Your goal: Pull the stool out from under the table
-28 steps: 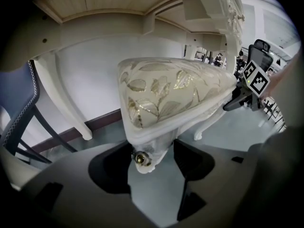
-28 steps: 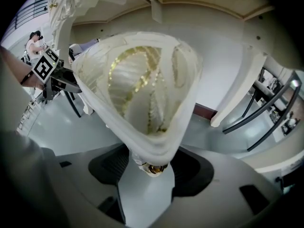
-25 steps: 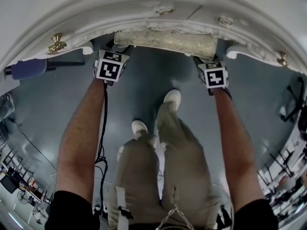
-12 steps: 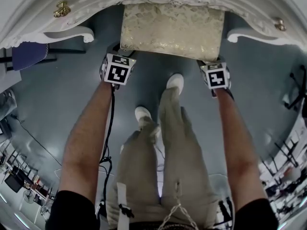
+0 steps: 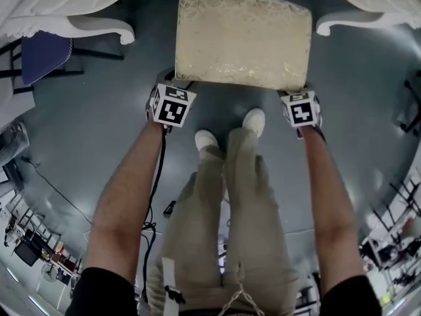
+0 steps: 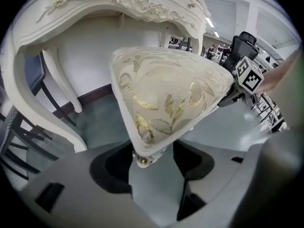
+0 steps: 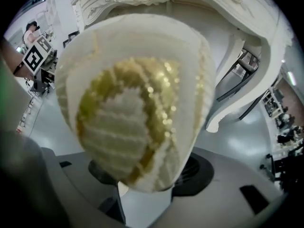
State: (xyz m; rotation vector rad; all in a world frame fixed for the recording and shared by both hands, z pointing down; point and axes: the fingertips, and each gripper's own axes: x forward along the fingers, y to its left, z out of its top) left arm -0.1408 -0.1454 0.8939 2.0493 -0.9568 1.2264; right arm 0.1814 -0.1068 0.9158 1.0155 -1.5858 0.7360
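The stool (image 5: 242, 37) has a cream cushion with gold leaf embroidery and stands on the grey floor, almost wholly out from under the white carved table (image 5: 72, 5). My left gripper (image 5: 176, 84) is shut on the stool's near left corner (image 6: 145, 148). My right gripper (image 5: 296, 92) is shut on its near right corner (image 7: 142, 141). In the left gripper view the cushion (image 6: 171, 94) fills the middle, with the right gripper's marker cube (image 6: 249, 76) beyond it. The right gripper view is mostly filled by the cushion's corner.
The table's curved white legs (image 5: 92, 28) (image 5: 358, 22) flank the stool at the top. A blue chair (image 5: 43, 54) stands at the left. The person's legs and white shoes (image 5: 230, 133) are just behind the stool. A black cable (image 5: 154, 203) hangs along the left arm.
Both grippers have drawn the stool back toward the person. Only its front edge showed under the table a second ago; now nearly the whole cushion is in the open.
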